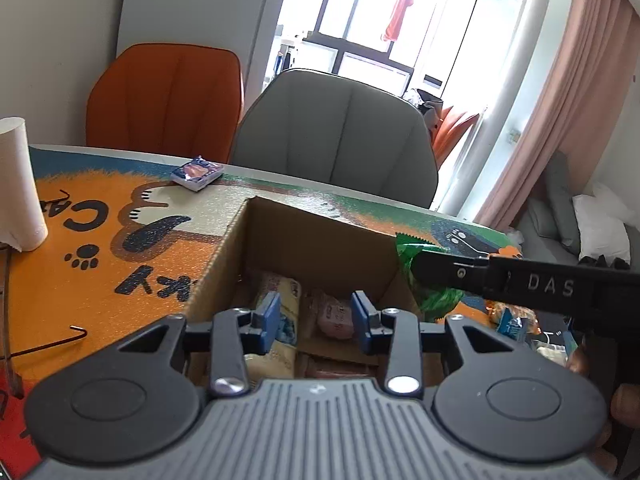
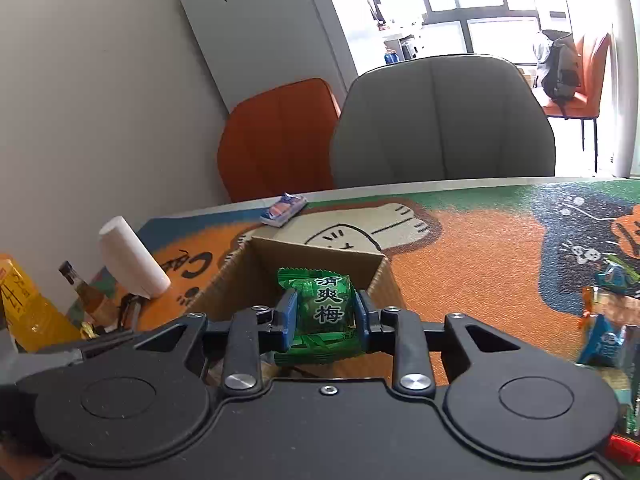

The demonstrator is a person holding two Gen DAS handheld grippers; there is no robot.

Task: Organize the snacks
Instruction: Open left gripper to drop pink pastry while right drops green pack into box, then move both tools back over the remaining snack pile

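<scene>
An open cardboard box [image 1: 320, 218] stands on the orange cartoon mat [image 1: 100, 208]. Several wrapped snacks lie inside it, among them a pink packet [image 1: 336, 316] and a beige one [image 1: 286, 292]. My left gripper [image 1: 316, 316] hovers over the box, open, with nothing between its blue pads. My right gripper [image 2: 325, 316] is shut on a green plum-candy packet [image 2: 324, 304] just above the near edge of the box [image 2: 312, 252]. The left wrist view shows that green packet [image 1: 436, 300] at the box's right corner. A small blue-and-white packet [image 1: 197, 173] [image 2: 284, 209] lies on the mat beyond the box.
A white paper roll [image 1: 20, 188] [image 2: 132, 260] stands left of the box, with bottles [image 2: 90, 296] beside it. Several loose blue and orange snacks [image 2: 604, 340] lie on the mat at the right. A grey chair [image 1: 336, 136] and an orange chair [image 1: 164, 96] stand behind the table.
</scene>
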